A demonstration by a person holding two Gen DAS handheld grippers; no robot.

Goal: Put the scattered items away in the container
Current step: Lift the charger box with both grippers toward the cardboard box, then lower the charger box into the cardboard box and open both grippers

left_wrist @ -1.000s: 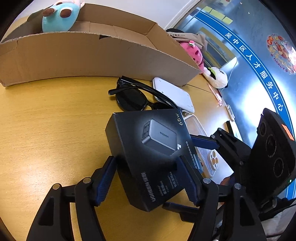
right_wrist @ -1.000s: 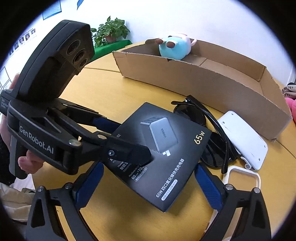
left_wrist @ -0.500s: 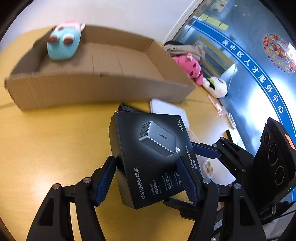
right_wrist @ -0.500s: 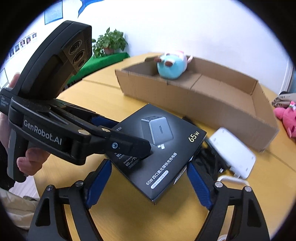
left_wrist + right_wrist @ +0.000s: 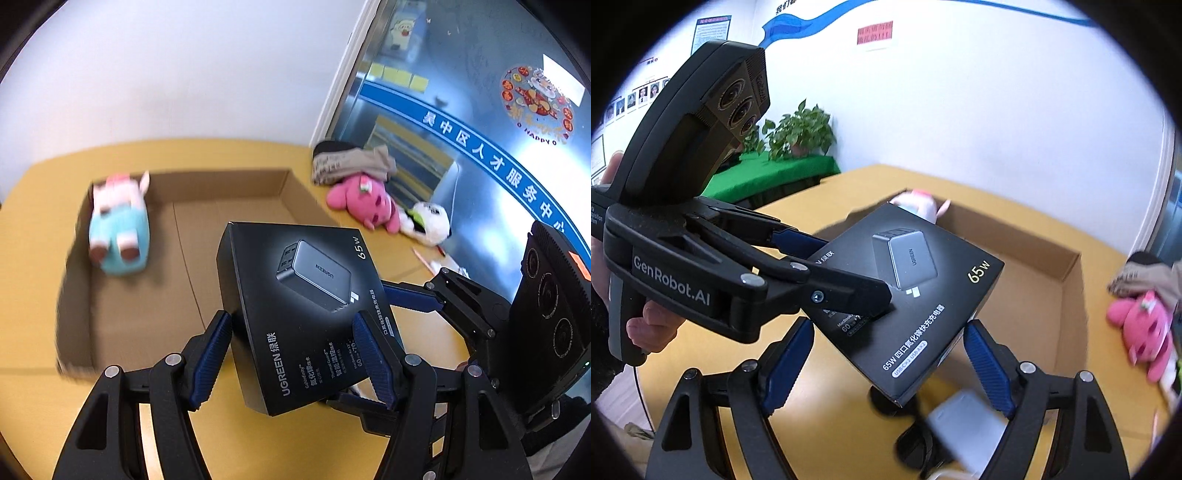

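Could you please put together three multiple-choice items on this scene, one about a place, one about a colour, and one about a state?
1. Where is the light-blue plush toy?
A. Inside the cardboard box
B. On the floor
C. On top of the black charger box

2. What colour are the pads on the gripper fingers?
A. Red
B. Blue
C. White

3. In what state is the black charger box?
A. Lying flat on the table
B. Resting inside the cardboard box
C. Held up off the table, clamped by both the left gripper and the right gripper

Answers: 1 A, the toy lies on the box floor by its far corner. 2 B, the ribbed pads are blue. 3 C, each gripper's pads press its sides, with tabletop showing below it.
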